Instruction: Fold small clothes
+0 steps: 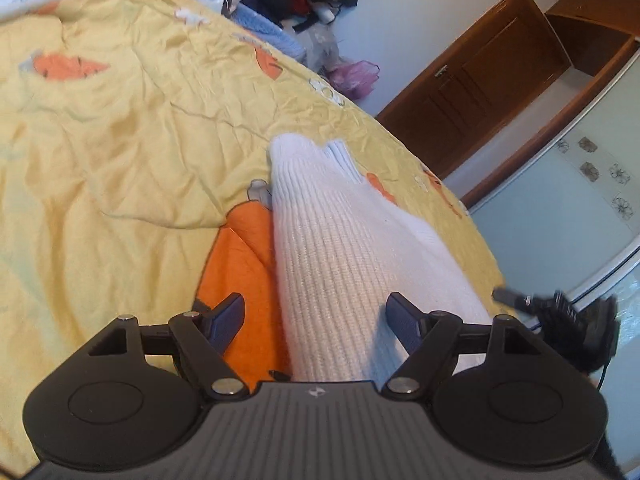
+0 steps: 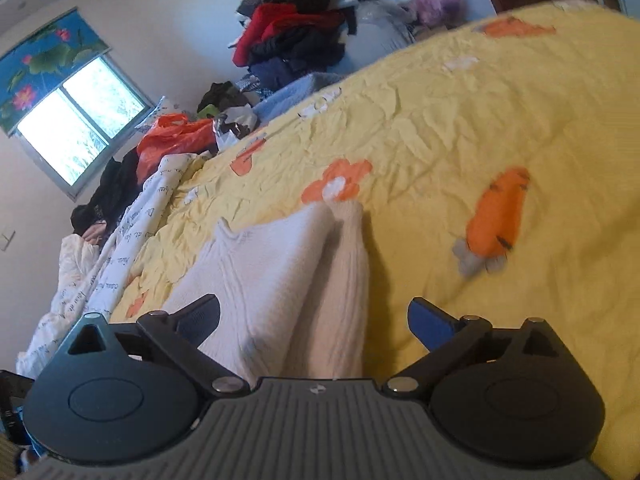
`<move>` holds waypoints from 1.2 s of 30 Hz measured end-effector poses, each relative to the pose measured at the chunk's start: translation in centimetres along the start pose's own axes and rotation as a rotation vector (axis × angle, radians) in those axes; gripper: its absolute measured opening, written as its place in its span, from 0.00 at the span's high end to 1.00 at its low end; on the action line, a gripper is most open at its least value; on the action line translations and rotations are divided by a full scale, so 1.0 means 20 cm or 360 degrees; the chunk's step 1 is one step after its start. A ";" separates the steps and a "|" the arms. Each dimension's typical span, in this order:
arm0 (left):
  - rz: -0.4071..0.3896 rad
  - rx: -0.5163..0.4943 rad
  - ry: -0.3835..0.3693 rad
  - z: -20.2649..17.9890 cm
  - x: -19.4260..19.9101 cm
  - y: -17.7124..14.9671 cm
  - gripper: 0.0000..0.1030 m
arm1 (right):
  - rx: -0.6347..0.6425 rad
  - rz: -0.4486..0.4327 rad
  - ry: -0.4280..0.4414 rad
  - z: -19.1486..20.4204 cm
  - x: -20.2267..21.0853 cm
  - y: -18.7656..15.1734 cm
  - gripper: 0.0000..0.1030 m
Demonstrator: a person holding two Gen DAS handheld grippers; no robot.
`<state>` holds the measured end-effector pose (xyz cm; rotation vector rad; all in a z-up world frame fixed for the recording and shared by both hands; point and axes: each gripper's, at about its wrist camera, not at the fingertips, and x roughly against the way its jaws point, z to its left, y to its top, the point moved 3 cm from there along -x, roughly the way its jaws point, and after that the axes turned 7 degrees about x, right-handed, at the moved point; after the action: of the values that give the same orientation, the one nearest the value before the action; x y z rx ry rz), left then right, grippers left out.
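Observation:
A white ribbed knit garment [image 1: 340,248] lies folded in a long strip on the yellow bedspread [image 1: 120,152]. In the left wrist view my left gripper [image 1: 316,320] hovers over its near end with the jaws apart; the knit lies between the fingers but the pads do not press it. In the right wrist view the same garment [image 2: 280,276] shows a folded sleeve along its right edge. My right gripper [image 2: 314,320] stands open wide above its near end, nothing pinched. The other gripper [image 1: 568,312] shows at the right edge of the left wrist view.
The bedspread [image 2: 460,128] carries orange carrot and flower prints. A heap of dark and red clothes [image 2: 296,36] and an orange bag [image 2: 172,140] sit at the bed's far side. A white printed quilt [image 2: 100,264] lies along the left. A brown door [image 1: 480,80] stands beyond the bed.

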<state>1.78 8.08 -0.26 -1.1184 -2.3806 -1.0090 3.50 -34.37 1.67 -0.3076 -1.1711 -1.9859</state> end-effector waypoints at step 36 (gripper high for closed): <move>-0.0185 -0.1130 0.0448 -0.56 -0.27 -0.21 0.37 | 0.0608 0.0041 -0.0241 0.39 -0.52 0.12 0.26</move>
<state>1.94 -4.79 2.57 -0.9503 -1.9128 -1.9975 10.64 -23.19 1.61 -0.2762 -1.6025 -1.6935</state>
